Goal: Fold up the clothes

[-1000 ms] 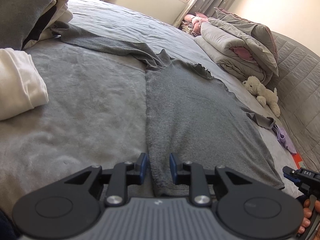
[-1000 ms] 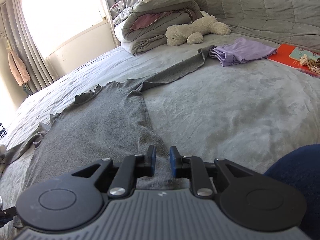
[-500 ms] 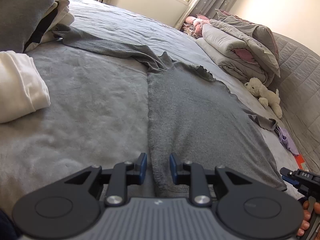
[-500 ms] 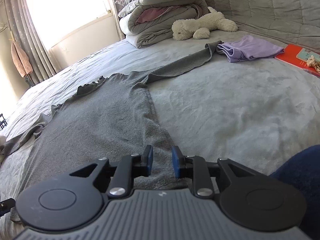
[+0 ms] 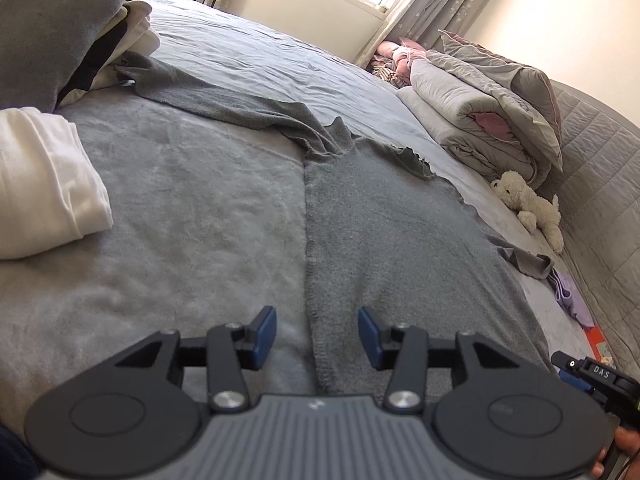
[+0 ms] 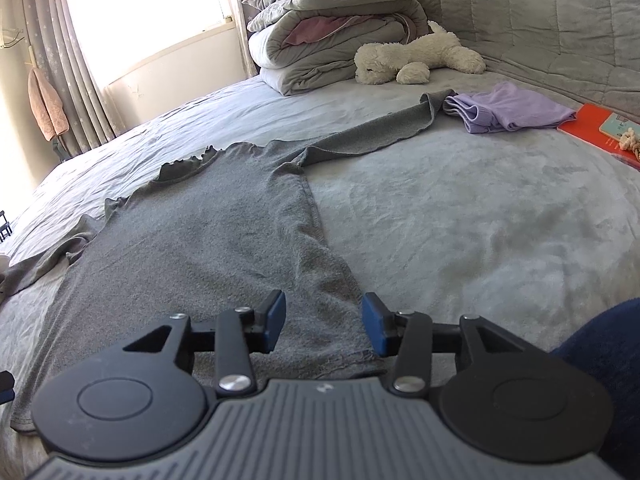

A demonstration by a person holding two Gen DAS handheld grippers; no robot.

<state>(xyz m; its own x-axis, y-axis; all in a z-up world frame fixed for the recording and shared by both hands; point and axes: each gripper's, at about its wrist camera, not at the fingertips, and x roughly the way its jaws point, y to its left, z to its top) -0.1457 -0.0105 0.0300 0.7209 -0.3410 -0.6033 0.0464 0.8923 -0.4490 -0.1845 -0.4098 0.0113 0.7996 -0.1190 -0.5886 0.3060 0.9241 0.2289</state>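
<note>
Grey long-sleeved knit top (image 6: 208,240) lies flat, centre frame, on the grey bed (image 6: 480,232). Left tool (image 5: 317,334) and right tool (image 6: 323,326) opening over hem corners, pads clear. Next: take a sleeve, fold inward, keep edges aligned.

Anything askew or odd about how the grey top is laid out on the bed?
Mostly flat, but the grey top has one sleeve end curled up against the folded lilac garment, and its frilled neckline is rumpled. Nothing looks damaged.
</note>
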